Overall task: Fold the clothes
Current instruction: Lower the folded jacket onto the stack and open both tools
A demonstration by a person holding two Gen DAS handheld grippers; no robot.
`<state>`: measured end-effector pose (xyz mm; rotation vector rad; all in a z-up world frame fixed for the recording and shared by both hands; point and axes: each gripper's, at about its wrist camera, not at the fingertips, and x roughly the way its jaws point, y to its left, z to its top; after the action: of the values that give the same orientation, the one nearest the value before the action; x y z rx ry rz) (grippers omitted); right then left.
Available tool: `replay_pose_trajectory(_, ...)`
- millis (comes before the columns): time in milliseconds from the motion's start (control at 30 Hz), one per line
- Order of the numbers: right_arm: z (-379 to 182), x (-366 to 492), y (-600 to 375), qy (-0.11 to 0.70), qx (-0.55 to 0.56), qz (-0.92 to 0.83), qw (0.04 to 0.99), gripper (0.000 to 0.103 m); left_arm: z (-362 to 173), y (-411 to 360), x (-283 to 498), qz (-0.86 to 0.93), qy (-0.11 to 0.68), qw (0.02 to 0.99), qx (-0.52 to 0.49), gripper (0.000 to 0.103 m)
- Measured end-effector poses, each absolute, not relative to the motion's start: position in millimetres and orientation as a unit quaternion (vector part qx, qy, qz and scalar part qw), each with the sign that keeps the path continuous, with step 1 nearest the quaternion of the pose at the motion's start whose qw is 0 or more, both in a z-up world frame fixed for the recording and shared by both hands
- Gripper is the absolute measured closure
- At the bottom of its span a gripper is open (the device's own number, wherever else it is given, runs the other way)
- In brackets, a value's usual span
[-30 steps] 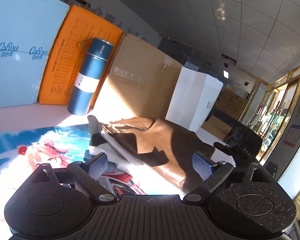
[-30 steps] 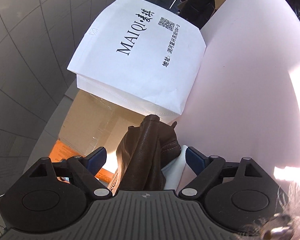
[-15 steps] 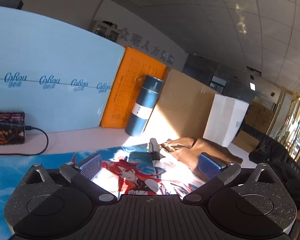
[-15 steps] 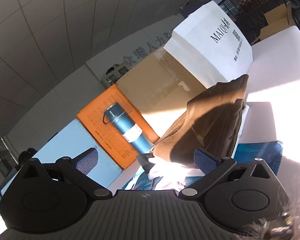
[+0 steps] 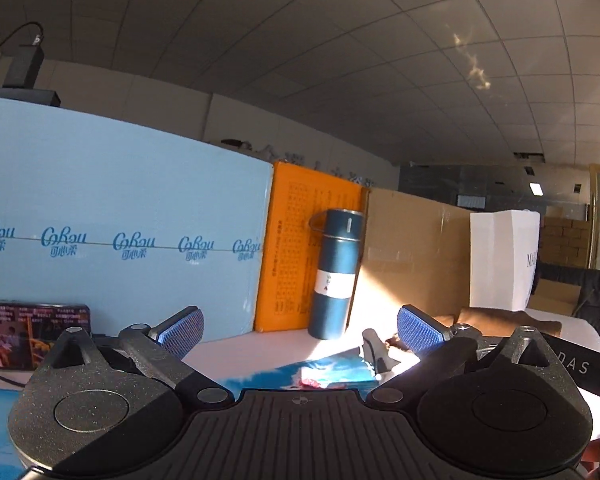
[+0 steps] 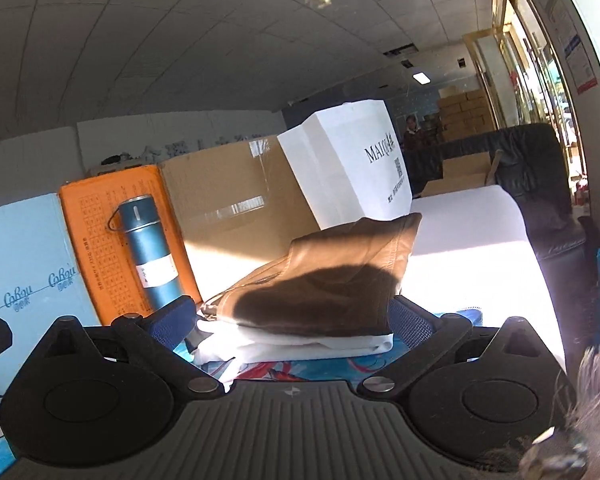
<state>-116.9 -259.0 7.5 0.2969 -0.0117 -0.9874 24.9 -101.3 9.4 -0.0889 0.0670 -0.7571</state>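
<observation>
Clothes look folded and stacked, with both grippers drawn off them.

Largest first: the pale table top (image 6: 472, 220) carries a bright printed cartoon mat (image 6: 284, 368), and on that mat sits the stack, in front of the plain brown cardboard box (image 6: 236, 184) and the white paper bag (image 6: 348, 160). A brown leather-look garment (image 6: 332, 276) lies folded flat on top of a folded white cloth garment (image 6: 300, 346), edges fairly square, half in shadow. I'd judge the folding all but done; at most a little straightening remains. The right gripper (image 6: 290, 320) has just spread its jaws wide and holds nothing; the left gripper (image 5: 300, 330) likewise stands apart, empty, aimed towards the tall blue steel flask (image 5: 334, 272).
</observation>
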Motion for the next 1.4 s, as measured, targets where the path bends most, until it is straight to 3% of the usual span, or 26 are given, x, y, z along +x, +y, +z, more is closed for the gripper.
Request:
replay_pose_trajectory(300, 4.8, -118.1, -246.3, -0.041, 0.054, -0.531, 0.845, 0.0, -6.5, -111.8, 16.1, -0.372, 0.03, 0.928, 0.001, 0.0)
replay_pose_trajectory(600, 4.7, -105.4, -244.3, -0.006, 0.031, -0.502, 0.864, 0.0, -7.8, -113.4, 12.1, -0.373, 0.025, 0.927, 0.015, 0.0)
replay_pose_trajectory(1400, 4.3, -107.3, -252.1, 0.009, 0.075, -0.477, 0.876, 0.0, -9.3, -117.1, 16.6, -0.383, 0.04, 0.922, 0.024, 0.0)
